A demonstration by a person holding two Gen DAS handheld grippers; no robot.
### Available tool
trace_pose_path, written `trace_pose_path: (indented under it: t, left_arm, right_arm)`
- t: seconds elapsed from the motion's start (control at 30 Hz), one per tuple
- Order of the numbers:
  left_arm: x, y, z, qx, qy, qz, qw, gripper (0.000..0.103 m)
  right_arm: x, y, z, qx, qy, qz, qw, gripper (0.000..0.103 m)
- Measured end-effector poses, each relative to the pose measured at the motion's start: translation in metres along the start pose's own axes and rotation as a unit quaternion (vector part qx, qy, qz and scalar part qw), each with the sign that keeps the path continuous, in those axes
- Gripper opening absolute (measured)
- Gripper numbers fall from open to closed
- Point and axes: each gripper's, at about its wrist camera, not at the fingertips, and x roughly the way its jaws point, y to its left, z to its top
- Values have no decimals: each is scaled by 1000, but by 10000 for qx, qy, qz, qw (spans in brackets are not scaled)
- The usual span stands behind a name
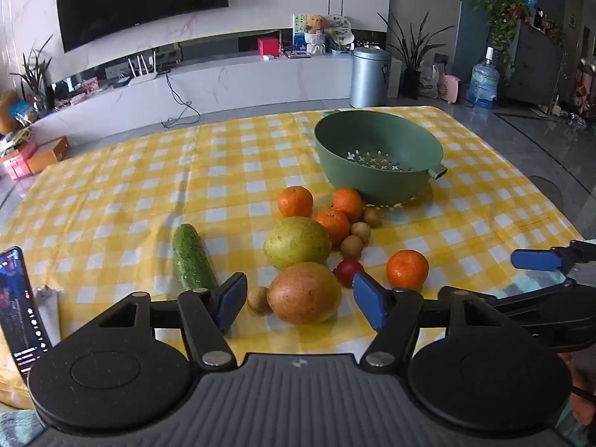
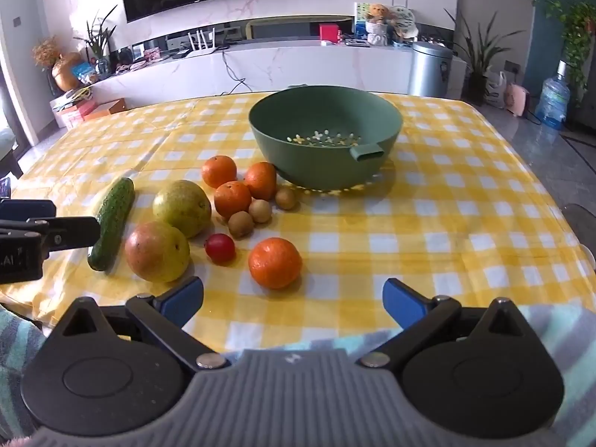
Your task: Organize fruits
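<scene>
A reddish-yellow mango (image 1: pixel 303 292) lies between the blue pads of my left gripper (image 1: pixel 298 298), which stands open around it without touching. A small brown fruit (image 1: pixel 259 300) sits by the left pad. Beyond are a green pear (image 1: pixel 297 242), a cucumber (image 1: pixel 192 259), a small red fruit (image 1: pixel 348 270), several oranges (image 1: pixel 333 225) and brown fruits (image 1: pixel 352 246). An empty green colander (image 1: pixel 335 164) stands behind them. My right gripper (image 2: pixel 294 298) is wide open with nothing in it, just short of a lone orange (image 2: pixel 275 262). The colander (image 2: pixel 298 156) is farther back.
A yellow checked cloth (image 2: pixel 447 205) covers the table. A lit phone (image 1: pixel 18 305) leans at the near left edge. The left gripper (image 2: pixel 48 227) juts in beside the cucumber (image 2: pixel 111 223). A bin (image 1: pixel 370 76) and plants stand on the floor beyond.
</scene>
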Motion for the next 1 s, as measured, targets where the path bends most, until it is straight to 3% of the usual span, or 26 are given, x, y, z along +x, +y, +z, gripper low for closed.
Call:
trace_pose_path:
  t: [0.17, 0.3, 0.43, 0.6, 0.8, 0.93, 1.0]
  left_arm:
    - [5, 0, -1, -45, 149, -204, 9997, 68]
    - [25, -1, -7, 76, 119, -334, 9993, 68]
    - [41, -3, -12, 110, 144, -241, 9995, 75]
    - [54, -7, -14, 296, 250, -177, 9991, 81]
    - [71, -17, -18, 739, 468, 88, 9961, 81]
    - [80, -20, -19, 941, 406, 244, 9944, 81]
    - [83, -22, -19, 1033, 334, 307, 9936, 81]
  right_arm:
    - [13, 3, 3, -142, -75, 139, 9998, 92]
    - [26, 3, 4, -132, -62, 254, 9996, 84]
    - [40, 4, 5, -144, -68, 260, 9995, 75]
    - [52, -4, 9, 176, -91, 549, 9983, 75]
    - [67, -3, 11, 300, 58, 596, 9978, 74]
    - [75, -2, 12, 348, 152, 556, 9977, 74]
    - [79, -3, 13, 381, 208, 548, 9976, 65]
